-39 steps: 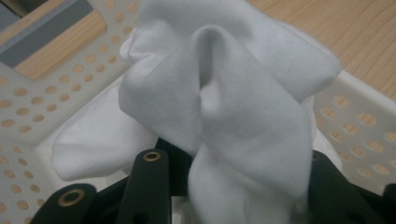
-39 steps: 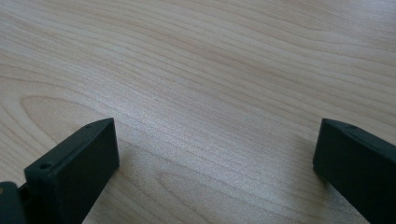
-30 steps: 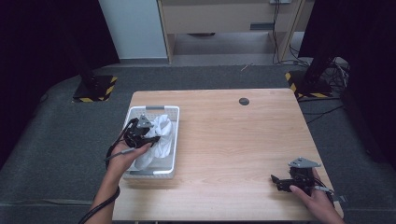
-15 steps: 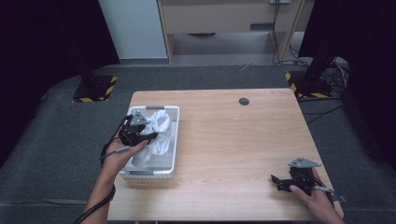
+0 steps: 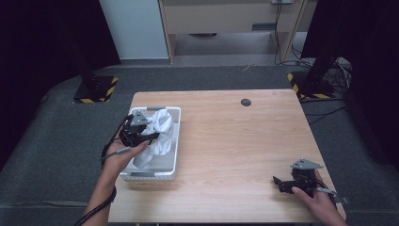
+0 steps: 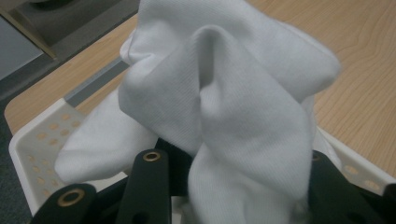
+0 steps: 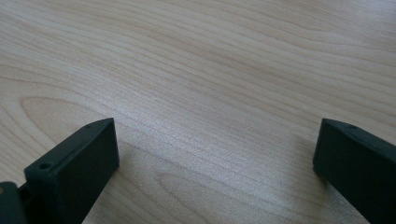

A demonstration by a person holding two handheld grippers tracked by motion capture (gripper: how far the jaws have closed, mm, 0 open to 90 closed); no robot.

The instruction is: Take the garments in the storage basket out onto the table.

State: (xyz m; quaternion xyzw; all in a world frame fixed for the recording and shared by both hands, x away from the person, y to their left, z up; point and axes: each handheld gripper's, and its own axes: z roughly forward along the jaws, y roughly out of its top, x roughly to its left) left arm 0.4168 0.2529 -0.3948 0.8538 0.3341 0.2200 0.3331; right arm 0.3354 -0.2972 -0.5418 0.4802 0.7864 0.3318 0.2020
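The left gripper (image 5: 141,134) clamps a bunched white cloth (image 5: 159,134), holding it above the white basket (image 5: 173,160) so it hangs clear of the rim. The right gripper (image 5: 282,182) rests wide apart and empty on the table (image 5: 235,141), out of the way.

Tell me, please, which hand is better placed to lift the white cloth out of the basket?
Left. The left gripper is shut on the cloth above the basket, so it likely only needs to rise. The right gripper rests open on the table, far from the cloth.
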